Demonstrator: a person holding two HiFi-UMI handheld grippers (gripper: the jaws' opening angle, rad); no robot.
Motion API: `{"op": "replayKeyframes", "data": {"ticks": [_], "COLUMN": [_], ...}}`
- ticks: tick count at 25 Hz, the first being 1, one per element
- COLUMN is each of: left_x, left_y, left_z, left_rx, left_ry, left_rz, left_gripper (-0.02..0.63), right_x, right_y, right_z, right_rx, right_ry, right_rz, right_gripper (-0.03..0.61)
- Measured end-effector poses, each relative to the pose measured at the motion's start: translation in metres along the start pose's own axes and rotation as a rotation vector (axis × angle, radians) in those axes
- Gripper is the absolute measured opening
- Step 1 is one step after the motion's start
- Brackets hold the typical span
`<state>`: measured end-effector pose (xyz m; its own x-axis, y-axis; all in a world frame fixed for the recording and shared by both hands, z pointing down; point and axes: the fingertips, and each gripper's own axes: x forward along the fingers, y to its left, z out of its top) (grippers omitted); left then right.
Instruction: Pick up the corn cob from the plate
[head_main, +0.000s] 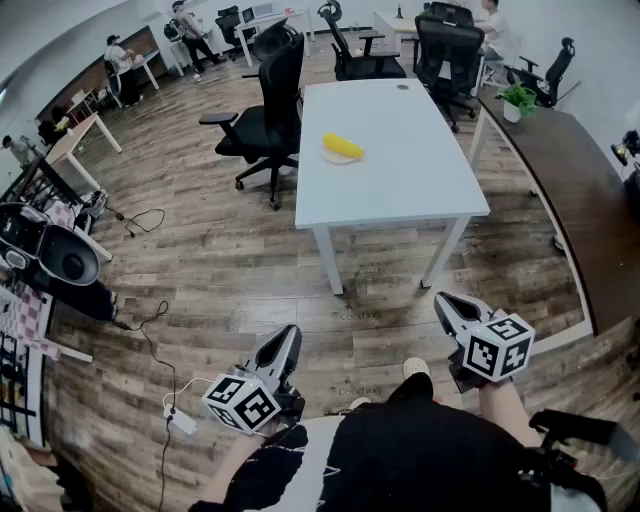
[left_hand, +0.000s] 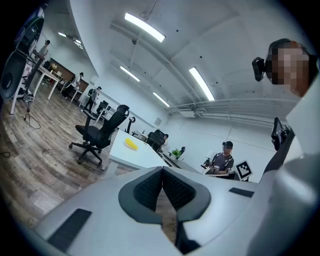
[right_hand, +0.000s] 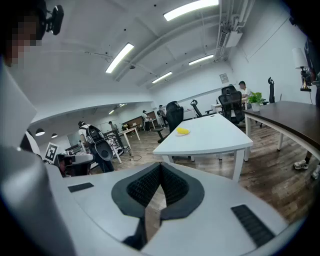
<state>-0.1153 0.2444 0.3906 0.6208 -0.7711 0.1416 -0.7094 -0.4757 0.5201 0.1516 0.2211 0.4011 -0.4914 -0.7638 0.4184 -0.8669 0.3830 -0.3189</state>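
A yellow corn cob (head_main: 343, 146) lies on a small white plate (head_main: 334, 158) near the left edge of a white table (head_main: 400, 170), far ahead of me. The corn cob (left_hand: 131, 144) shows small in the left gripper view, and the corn cob (right_hand: 183, 131) shows small in the right gripper view too. My left gripper (head_main: 288, 342) hangs low over the wood floor at the lower left, shut and empty. My right gripper (head_main: 446, 304) hangs at the lower right, also shut with nothing in it. Both are well short of the table.
A black office chair (head_main: 265, 115) stands at the table's left side, more chairs (head_main: 447, 45) behind it. A dark curved desk (head_main: 560, 190) runs along the right. Cables and a power strip (head_main: 180, 420) lie on the floor at left. People stand at far desks (head_main: 120, 62).
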Motion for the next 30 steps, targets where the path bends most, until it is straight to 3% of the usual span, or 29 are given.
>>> {"op": "replayKeyframes", "data": {"ticks": [19,30], "left_x": [0.013,0.077], "left_y": [0.012,0.057], "left_z": [0.014,0.057], "left_rx": [0.007,0.012], "left_ry": [-0.030,-0.079], "left_rz": [0.010,0.082], "left_gripper": [0.012,0.012], "right_x": [0.025,0.118], "right_y": [-0.005,-0.032], "right_z": [0.016,0.078], "right_rx": [0.025,-0.022], "right_ry": [-0.019,-0.046], "right_rz": [0.040,0.137], "right_gripper": [0.017,0.017]}}
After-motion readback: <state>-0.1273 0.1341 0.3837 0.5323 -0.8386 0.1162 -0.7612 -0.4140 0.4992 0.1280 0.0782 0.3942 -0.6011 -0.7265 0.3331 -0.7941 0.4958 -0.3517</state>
